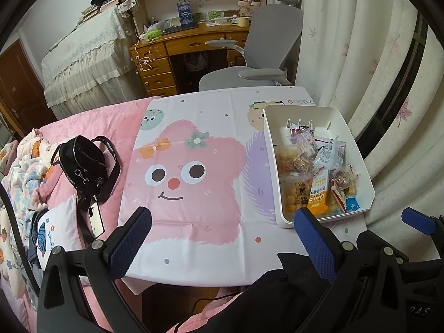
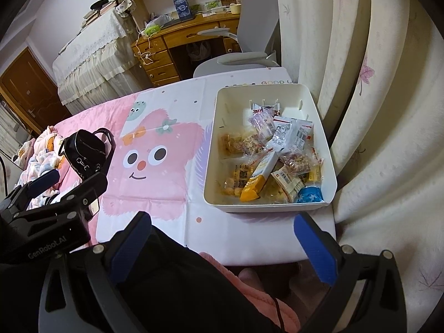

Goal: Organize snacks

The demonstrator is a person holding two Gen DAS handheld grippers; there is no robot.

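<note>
A white plastic bin [image 1: 358, 149] [image 2: 219, 144] stands at the right side of a small table covered with a cartoon cloth [image 1: 194, 166] [image 2: 155, 149]. It holds several wrapped snacks, among them an orange-and-white bar [image 1: 319, 191] [image 2: 258, 177] and a bag of yellow puffs [image 1: 291, 194] [image 2: 236, 180]. My left gripper [image 1: 222, 222] is open and empty, held above the table's near edge, left of the bin. My right gripper [image 2: 222, 230] is open and empty, just in front of the bin. The left gripper's body also shows at the left of the right wrist view [image 2: 47, 205].
A black handbag [image 1: 86, 163] [image 2: 86, 149] and a white phone [image 1: 95, 219] lie on the pink bed left of the table. A grey office chair [image 1: 260, 55] and a wooden desk [image 1: 177, 47] stand behind. A curtain [image 1: 360, 55] [image 2: 374, 111] hangs at the right.
</note>
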